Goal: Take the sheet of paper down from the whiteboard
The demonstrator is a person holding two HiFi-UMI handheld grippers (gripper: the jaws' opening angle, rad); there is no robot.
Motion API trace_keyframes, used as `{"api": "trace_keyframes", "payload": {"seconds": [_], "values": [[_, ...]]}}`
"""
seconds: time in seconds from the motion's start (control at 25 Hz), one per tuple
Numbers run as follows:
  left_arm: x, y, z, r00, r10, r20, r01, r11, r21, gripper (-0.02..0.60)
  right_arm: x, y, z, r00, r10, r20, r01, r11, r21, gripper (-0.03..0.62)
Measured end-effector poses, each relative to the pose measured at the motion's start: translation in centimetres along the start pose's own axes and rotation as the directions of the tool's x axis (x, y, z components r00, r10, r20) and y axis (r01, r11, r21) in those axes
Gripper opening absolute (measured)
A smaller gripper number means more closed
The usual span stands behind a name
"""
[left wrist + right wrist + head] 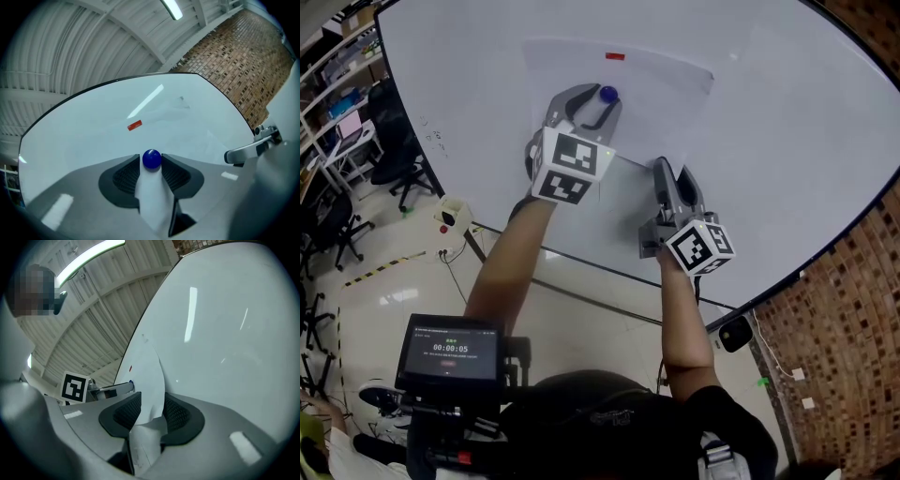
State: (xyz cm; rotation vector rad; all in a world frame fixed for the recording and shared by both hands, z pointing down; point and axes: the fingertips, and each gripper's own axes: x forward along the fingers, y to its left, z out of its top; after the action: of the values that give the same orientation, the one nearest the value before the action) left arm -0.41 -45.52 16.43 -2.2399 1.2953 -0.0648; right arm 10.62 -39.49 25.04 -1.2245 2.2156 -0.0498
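Observation:
A white sheet of paper (661, 70) hangs on the whiteboard (787, 141), pinned by a red magnet (615, 56) near its top and a blue ball magnet (607, 94) lower down. My left gripper (591, 101) is open around the blue ball magnet (151, 159), which sits between the pad tips; whether the pads touch it is unclear. My right gripper (672, 169) is open at the paper's lower right edge. That edge of the paper (149, 376) curls off the board and runs loosely between its pads.
A brick wall (853, 281) stands to the right of the board. Office chairs (394, 159) and desks are at the left, and a small white device (450, 216) sits on the floor. A phone showing a timer (450, 352) is mounted at my chest.

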Motion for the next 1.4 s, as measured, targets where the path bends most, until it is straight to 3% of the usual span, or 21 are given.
{"api": "trace_keyframes", "payload": {"seconds": [0.16, 0.44, 1.0, 1.24, 1.4], "values": [[0.0, -0.1, 0.0, 1.0, -0.005, -0.01, 0.005, 1.0, 0.007, 0.133, 0.6, 0.1, 0.1, 1.0, 0.003, 0.014, -0.003, 1.0, 0.0, 0.124], [0.1, 0.1, -0.1, 1.0, 0.002, -0.011, -0.002, 1.0, 0.009, 0.124, 0.9, -0.5, -0.3, 0.999, -0.034, 0.002, 0.034, 0.999, -0.003, 0.014], [-0.7, -0.2, -0.1, 1.0, -0.012, 0.009, 0.012, 0.999, -0.04, 0.121, 0.2, 0.0, 0.4, 0.999, -0.03, 0.025, 0.03, 1.0, 0.0, 0.012], [-2.5, 0.1, -0.3, 0.999, 0.026, 0.042, -0.022, 0.994, -0.104, 0.123, -0.2, -0.2, -0.1, 0.999, -0.031, 0.01, 0.031, 0.999, 0.006, 0.012], [-3.8, 1.2, -2.3, 0.998, 0.064, 0.026, -0.058, 0.979, -0.196, 0.123, -0.5, -0.1, -1.0, 0.999, -0.038, -0.011, 0.038, 0.999, -0.033, 0.012]]}}
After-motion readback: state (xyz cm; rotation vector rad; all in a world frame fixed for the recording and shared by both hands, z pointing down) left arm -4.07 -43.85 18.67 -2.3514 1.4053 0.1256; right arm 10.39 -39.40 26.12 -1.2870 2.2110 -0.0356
